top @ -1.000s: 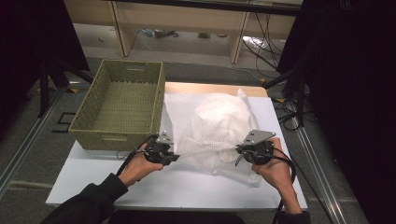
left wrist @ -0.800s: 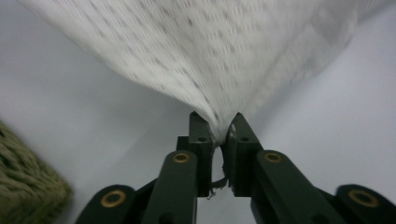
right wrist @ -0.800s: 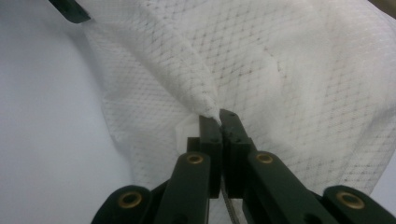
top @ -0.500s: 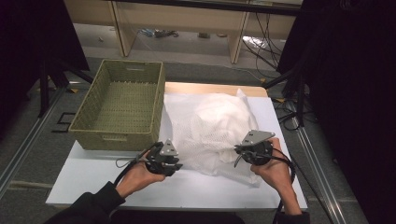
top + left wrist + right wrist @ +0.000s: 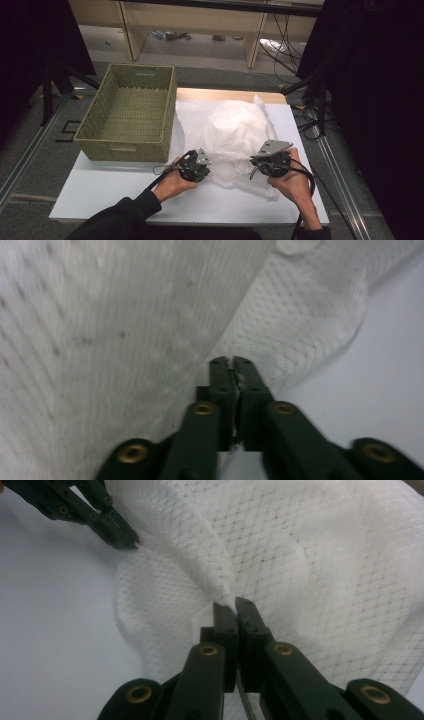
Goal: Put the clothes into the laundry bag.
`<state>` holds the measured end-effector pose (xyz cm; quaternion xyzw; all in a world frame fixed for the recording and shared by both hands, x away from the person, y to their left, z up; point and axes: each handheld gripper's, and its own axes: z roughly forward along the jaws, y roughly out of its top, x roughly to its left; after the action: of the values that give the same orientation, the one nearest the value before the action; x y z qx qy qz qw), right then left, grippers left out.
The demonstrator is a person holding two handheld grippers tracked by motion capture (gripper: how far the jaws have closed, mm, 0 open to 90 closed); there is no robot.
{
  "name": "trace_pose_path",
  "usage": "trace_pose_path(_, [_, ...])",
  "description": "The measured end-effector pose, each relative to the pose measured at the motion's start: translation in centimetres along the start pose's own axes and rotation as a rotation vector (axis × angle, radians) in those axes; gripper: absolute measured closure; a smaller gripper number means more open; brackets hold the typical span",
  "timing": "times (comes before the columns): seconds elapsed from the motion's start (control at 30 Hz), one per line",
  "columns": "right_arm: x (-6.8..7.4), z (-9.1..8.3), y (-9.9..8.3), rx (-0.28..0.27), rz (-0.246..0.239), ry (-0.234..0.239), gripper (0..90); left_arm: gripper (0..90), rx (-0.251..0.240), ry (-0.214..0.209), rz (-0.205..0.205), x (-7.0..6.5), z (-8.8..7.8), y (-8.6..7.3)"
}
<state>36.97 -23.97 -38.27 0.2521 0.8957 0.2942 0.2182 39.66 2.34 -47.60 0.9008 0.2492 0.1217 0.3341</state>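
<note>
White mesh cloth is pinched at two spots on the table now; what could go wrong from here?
1. The left gripper holds only a thin edge of the white mesh cloth; a pull may slip it free.
2. The right gripper bites a bunched fold, so the open weave could snag or stretch.
3. The woven green basket stands close beside the cloth; a lifted cloth might drag against its rim.

One white mesh cloth [image 5: 235, 135] and one woven basket [image 5: 130, 117] on one counter [image 5: 100, 192]. Two hand-held tools: the left tool [image 5: 200, 167] and the right tool [image 5: 260, 162]. Two hands, one behind each tool.
</note>
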Motion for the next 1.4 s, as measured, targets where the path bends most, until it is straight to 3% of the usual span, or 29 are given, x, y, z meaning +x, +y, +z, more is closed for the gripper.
trace_pose_path(0.17, [0.0, -0.1, 0.1, -0.003, -0.004, -0.005, 89.9, 89.5, -0.028, -0.078, 0.007, -1.0, -3.3, -1.8])
trace_pose_path(0.27, [0.0, 0.0, 0.1, -0.005, -0.012, -0.004, 89.9, 89.5, -0.023, -0.155, 0.003, -2.0, -4.8, -3.0])
trace_pose_path(0.33, [0.3, -0.1, 0.1, 0.005, 0.006, -0.004, 89.9, 89.4, 0.016, -0.167, 0.052, -2.7, -5.2, -3.7])
trace_pose_path(0.37, [0.3, 0.0, 0.2, 0.004, -0.008, 0.004, 89.9, 89.4, 0.030, -0.166, 0.057, -3.0, -5.2, -3.9])
trace_pose_path(0.5, [0.6, 0.0, 0.2, 0.011, -0.001, 0.008, 89.9, 87.4, 0.033, -0.166, 0.028, -3.1, -5.6, -4.1])
trace_pose_path(0.57, [0.7, 0.0, 0.2, 0.012, 0.004, 0.012, 89.9, 79.8, 0.006, -0.180, 0.021, -3.0, -6.0, -3.4])
trace_pose_path(0.67, [0.5, 0.0, 0.2, 0.004, -0.015, 0.011, 89.9, 62.3, -0.052, -0.150, -0.008, -3.2, -6.0, -2.1])
trace_pose_path(0.7, [0.5, 0.0, 0.2, 0.002, -0.012, 0.008, 89.9, 60.0, -0.069, -0.137, -0.046, -3.2, -5.8, -1.6])
trace_pose_path(0.77, [0.7, 0.0, 0.2, 0.012, 0.003, 0.016, 89.9, 57.1, -0.100, -0.092, -0.068, -2.9, -5.4, -0.7])
trace_pose_path(0.87, [0.6, 0.1, 0.2, 0.012, -0.014, 0.020, 89.9, 56.7, -0.098, -0.093, -0.053, -2.9, -4.3, 0.7])
trace_pose_path(0.9, [0.8, 0.2, 0.1, 0.007, 0.007, 0.004, 89.9, 55.0, -0.097, -0.092, -0.050, -3.0, -4.0, 0.9])
trace_pose_path(0.97, [0.7, 0.1, 0.0, 0.019, 0.004, 0.023, 89.9, 52.9, -0.096, -0.083, -0.056, -3.0, -3.3, 1.3])
trace_pose_path(1.1, [1.0, 0.3, -0.4, 0.021, 0.000, 0.017, 90.0, 53.0, -0.084, -0.099, -0.034, -3.0, -3.1, 1.1])
trace_pose_path(1.13, [1.0, 0.4, -0.5, 0.023, -0.014, 0.021, 90.0, 52.7, -0.086, -0.105, -0.045, -3.2, -3.3, 0.9])
trace_pose_path(1.17, [1.4, 0.5, -0.8, 0.046, 0.004, 0.039, 90.0, 50.8, -0.086, -0.107, -0.044, -3.2, -3.6, 0.7])
trace_pose_path(1.3, [1.8, 1.9, -1.6, 0.074, -0.039, 0.056, 90.0, 47.3, -0.127, -0.053, -0.041, -2.3, -6.6, -1.0])
trace_pose_path(1.33, [2.1, 2.2, -1.9, 0.102, -0.005, 0.069, 90.0, 47.0, -0.130, -0.032, -0.091, -1.8, -7.3, -1.6])
trace_pose_path(1.4, [2.1, 2.9, -2.2, 0.113, -0.036, 0.084, 90.0, 47.0, -0.115, 0.007, -0.141, -0.6, -8.2, -2.6])
